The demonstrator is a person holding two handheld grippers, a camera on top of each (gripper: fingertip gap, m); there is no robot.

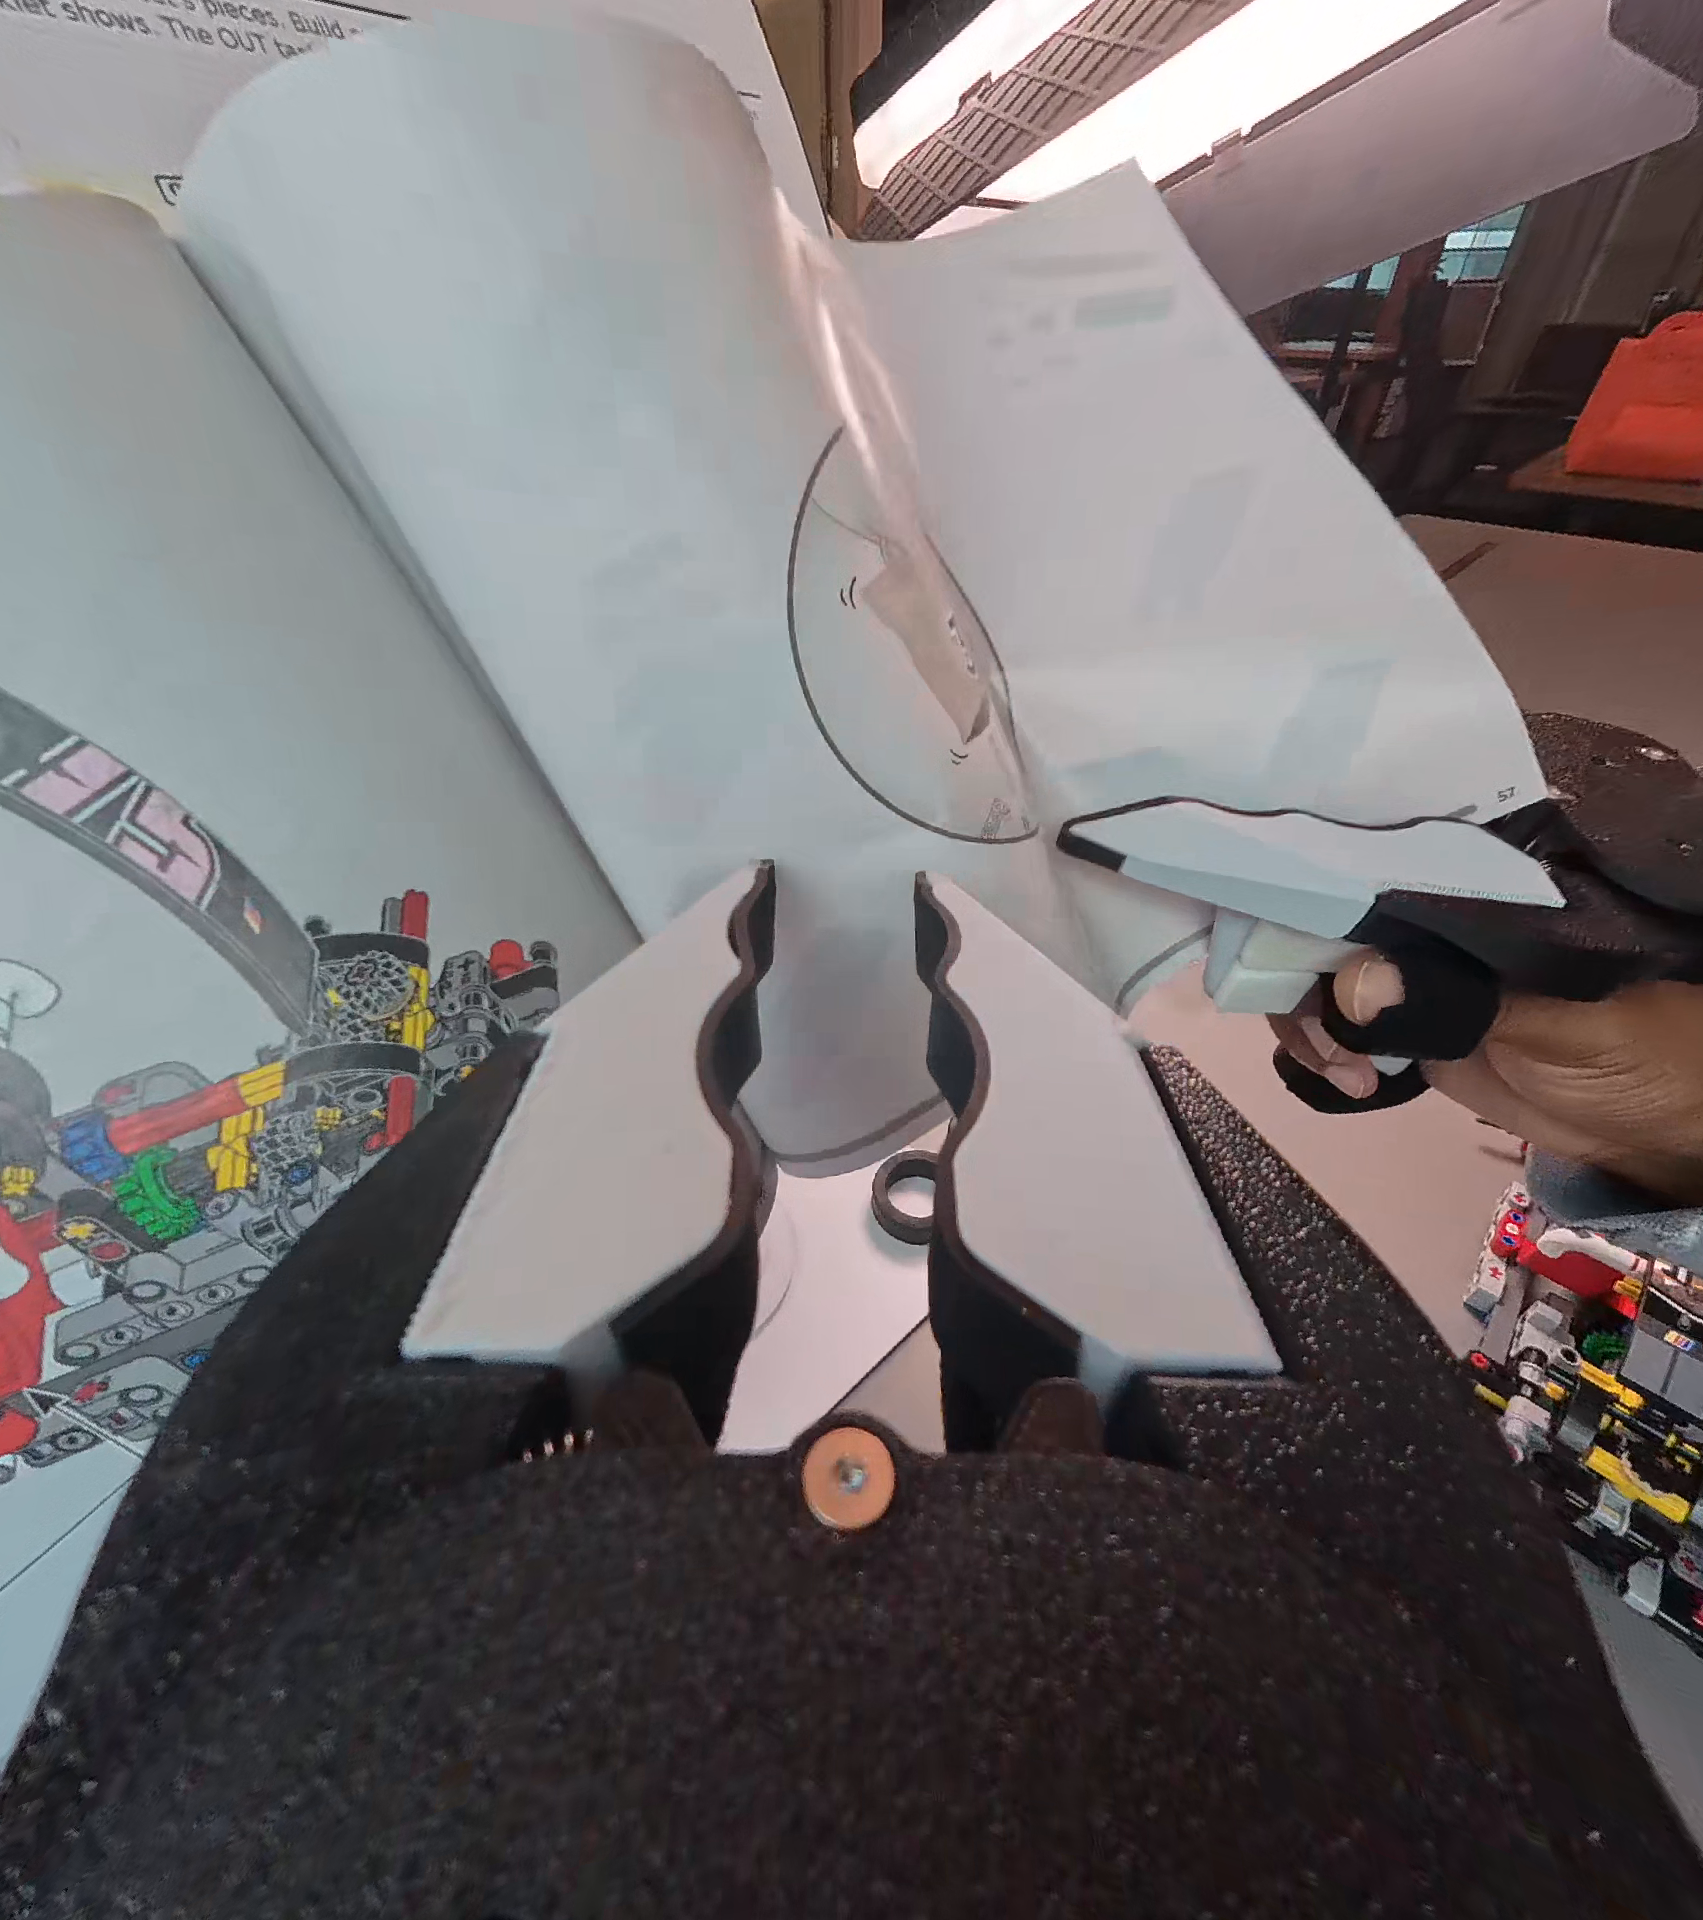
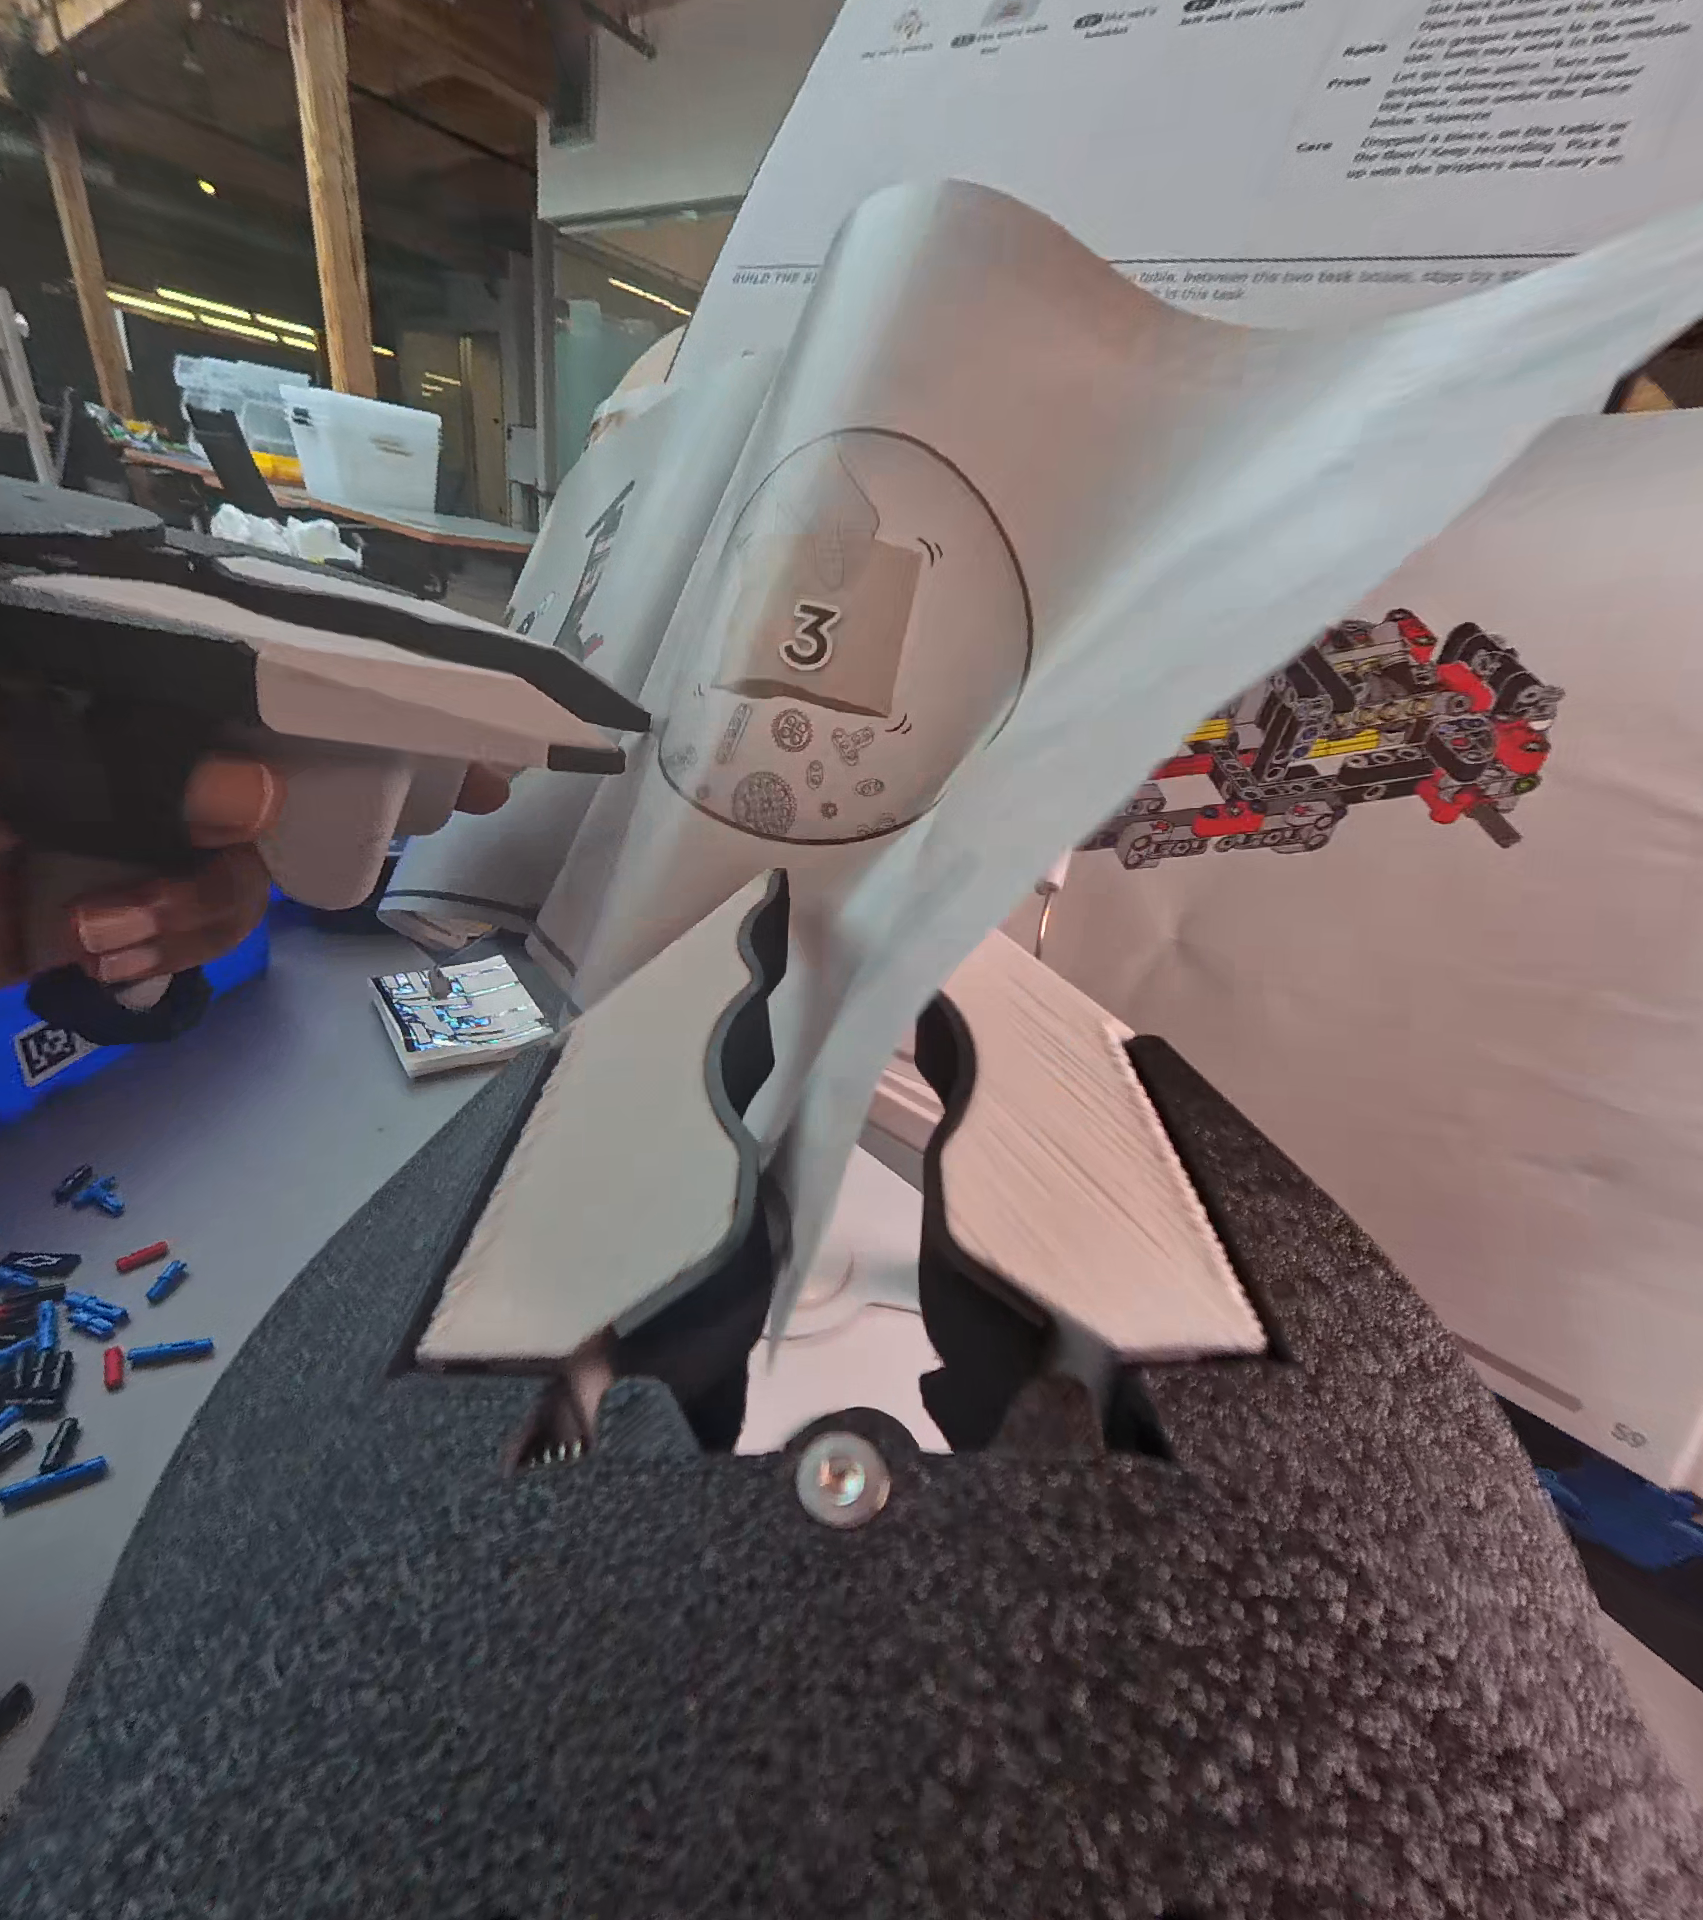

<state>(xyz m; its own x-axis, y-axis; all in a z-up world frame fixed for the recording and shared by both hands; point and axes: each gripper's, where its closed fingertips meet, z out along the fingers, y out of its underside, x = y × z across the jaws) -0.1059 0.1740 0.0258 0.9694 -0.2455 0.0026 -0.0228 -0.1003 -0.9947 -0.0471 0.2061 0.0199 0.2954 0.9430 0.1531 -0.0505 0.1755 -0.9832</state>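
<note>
The left gripper (image 1: 842, 904) hangs with its jaws spread and nothing between them, over the open building-instruction booklet (image 1: 151, 644), whose coloured model drawing lies toward nine o'clock. The right gripper (image 2: 852, 971) has a lifted booklet page (image 2: 982, 499) passing between its jaws, resting against the left finger; I cannot tell whether it truly pinches. On the grey table (image 2: 234, 1122), loose blue and black pins (image 2: 5, 1351) lie at eight o'clock in the right wrist view, and a part-built brick model (image 1: 1647, 1434) at four o'clock in the left wrist view.

Printed writing covers the instruction sheet (image 2: 1346, 125) above the fingers; the lifted booklet page (image 2: 982, 499) bears a numeral; a corner figure seems blurred.
</note>
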